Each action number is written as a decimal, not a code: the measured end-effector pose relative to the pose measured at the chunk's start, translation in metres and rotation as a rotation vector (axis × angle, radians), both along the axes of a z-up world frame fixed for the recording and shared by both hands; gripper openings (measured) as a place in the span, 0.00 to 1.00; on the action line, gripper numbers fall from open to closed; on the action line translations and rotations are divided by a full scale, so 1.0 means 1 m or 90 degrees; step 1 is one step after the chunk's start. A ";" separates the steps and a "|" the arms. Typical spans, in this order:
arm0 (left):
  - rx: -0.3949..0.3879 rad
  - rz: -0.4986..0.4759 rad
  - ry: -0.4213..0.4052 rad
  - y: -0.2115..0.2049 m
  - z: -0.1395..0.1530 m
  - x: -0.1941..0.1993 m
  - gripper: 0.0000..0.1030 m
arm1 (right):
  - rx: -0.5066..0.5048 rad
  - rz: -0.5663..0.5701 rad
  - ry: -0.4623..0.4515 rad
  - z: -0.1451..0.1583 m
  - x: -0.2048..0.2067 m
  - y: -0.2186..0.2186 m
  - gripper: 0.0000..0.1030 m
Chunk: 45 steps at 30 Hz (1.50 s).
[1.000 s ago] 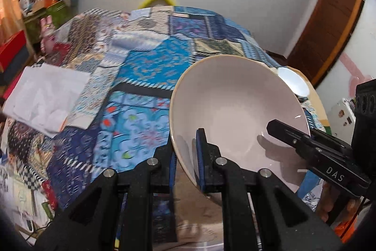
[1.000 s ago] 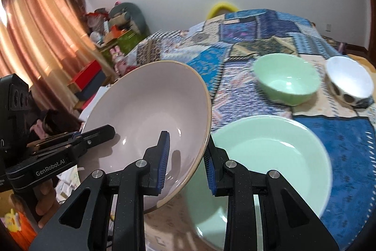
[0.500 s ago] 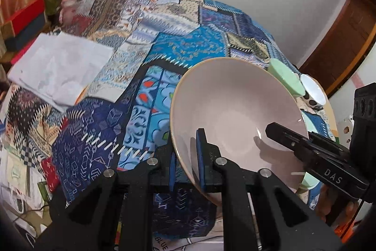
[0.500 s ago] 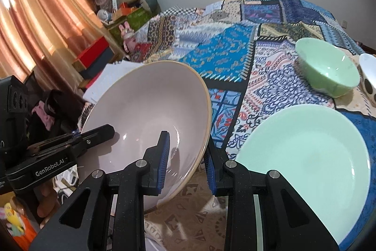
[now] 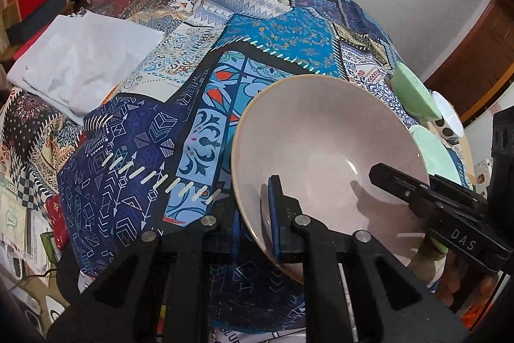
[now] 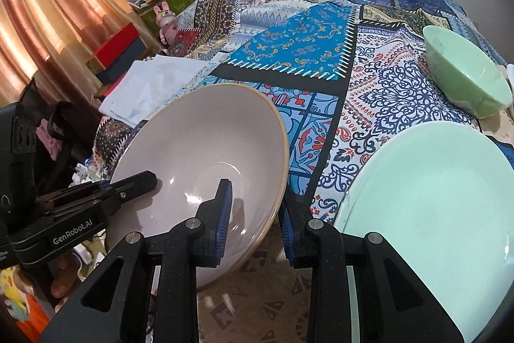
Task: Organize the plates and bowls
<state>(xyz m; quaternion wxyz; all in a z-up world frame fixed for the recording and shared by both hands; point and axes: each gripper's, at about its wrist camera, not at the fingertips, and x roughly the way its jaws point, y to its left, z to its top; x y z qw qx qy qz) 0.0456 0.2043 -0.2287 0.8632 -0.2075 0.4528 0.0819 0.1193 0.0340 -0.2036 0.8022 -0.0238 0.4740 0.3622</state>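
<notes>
We see the large bowl [image 6: 205, 156] left of the plate [image 6: 430, 198], small bowl [image 6: 465, 76] behind the plate, folded paper [image 5: 83, 60] far left on the tabletop [image 6: 321, 60], perhaps another bowl [image 5: 449, 121] rightmost.

Ahead and right of the left gripper's fingers [image 5: 275, 214], we see the green bowl [image 5: 412, 94] and white bowl [image 5: 448, 121] only partly, hidden behind the pink bowl [image 5: 321, 150]. Right of the right gripper's fingers [image 6: 290, 227], the green plate [image 6: 433, 198] runs past the frame edge.

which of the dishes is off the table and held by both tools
The large pinkish-beige bowl, tilted, with the left tool and the right tool each clamped on its rim. The green plate and green bowl rest on the cloth.
</notes>
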 end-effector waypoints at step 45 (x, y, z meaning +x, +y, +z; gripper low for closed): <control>0.112 -0.059 -0.083 -0.080 0.108 0.083 0.71 | -0.012 -0.206 -0.148 0.065 0.067 -0.181 0.52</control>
